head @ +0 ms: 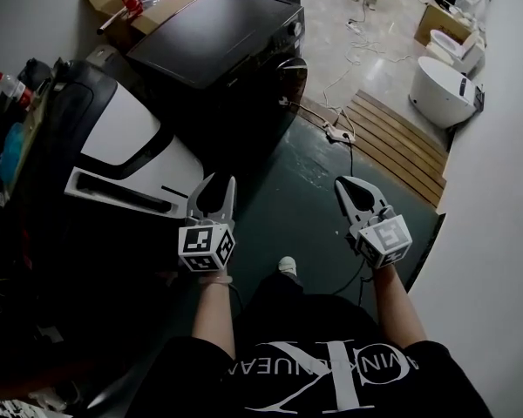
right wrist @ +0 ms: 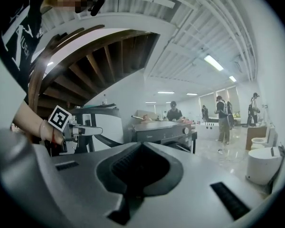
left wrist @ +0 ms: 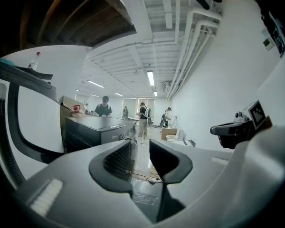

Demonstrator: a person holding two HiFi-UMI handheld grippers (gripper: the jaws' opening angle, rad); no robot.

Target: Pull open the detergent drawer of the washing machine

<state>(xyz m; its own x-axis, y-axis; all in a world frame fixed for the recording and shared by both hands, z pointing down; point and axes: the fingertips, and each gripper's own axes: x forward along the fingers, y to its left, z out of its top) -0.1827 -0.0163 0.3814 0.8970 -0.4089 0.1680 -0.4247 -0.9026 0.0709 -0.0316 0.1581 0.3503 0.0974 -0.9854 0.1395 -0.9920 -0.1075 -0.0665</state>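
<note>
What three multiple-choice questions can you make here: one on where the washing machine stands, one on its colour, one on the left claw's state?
1. The washing machine stands: A ahead, untouched; B in the right claw; C behind the camera.
2. Its colour: A white; B black; C red.
3. The left claw is: A open, empty; B shut on a drawer; C shut on a bottle.
Key: A, floor lies between it and the claw; B, top and front are dark; A, floor shows through its gap.

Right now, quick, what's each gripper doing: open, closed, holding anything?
Left gripper: open, nothing between the jaws.
Right gripper: closed, jaws together, holding nothing.
</note>
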